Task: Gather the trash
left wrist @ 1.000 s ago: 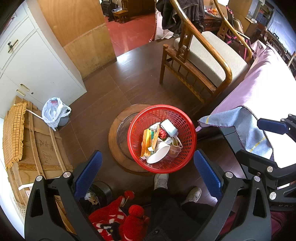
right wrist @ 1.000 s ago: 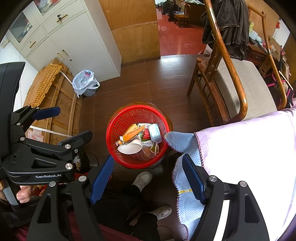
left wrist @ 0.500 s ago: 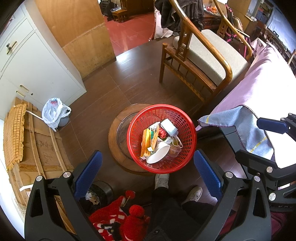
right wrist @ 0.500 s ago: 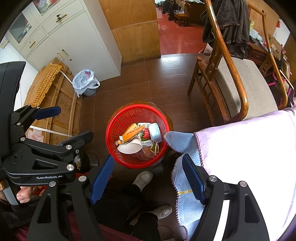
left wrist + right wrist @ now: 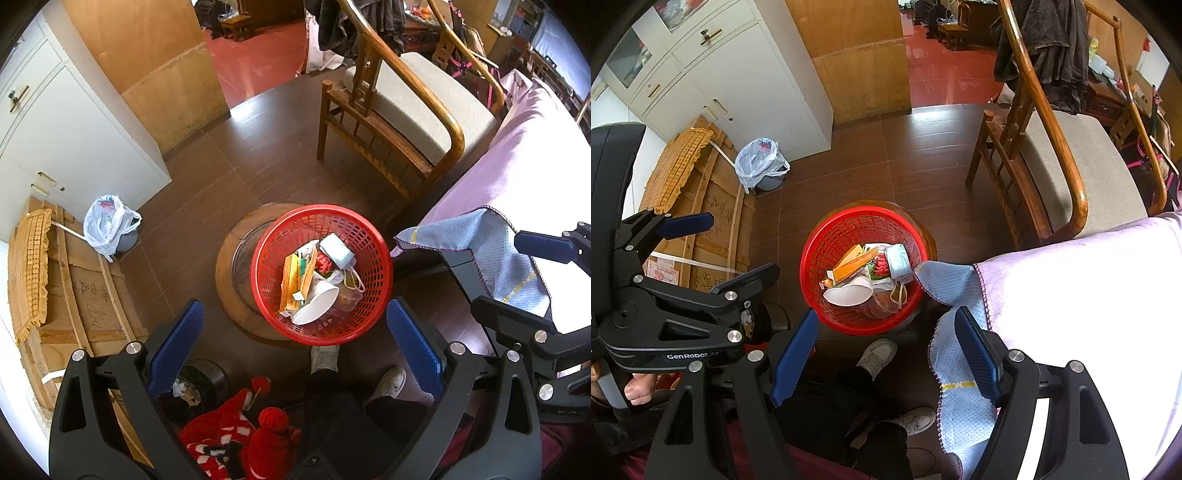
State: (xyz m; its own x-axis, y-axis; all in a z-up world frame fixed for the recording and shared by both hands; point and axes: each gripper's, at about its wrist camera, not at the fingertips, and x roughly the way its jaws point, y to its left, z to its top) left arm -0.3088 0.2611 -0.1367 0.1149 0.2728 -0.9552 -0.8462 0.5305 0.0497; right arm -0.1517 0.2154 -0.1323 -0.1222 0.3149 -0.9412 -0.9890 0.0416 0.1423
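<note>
Left wrist view is filled by a brown floor (image 5: 258,155), on which a wooden chair (image 5: 402,107) and a pink-covered bed (image 5: 517,162) are seen. A red basket (image 5: 269,236) is set on a round wooden stand (image 5: 227,269) just ahead of the person's shoes; trash is piled inside it: an orange box (image 5: 291,280), a white cup (image 5: 316,304), a face mask (image 5: 338,251). If the basket is knocked at its rim, it could be tipped off the stand and the trash spilled. The left gripper (image 5: 295,339) and the right gripper (image 5: 886,354) are both held wide apart above the floor, with nothing grasped or touched.
</note>
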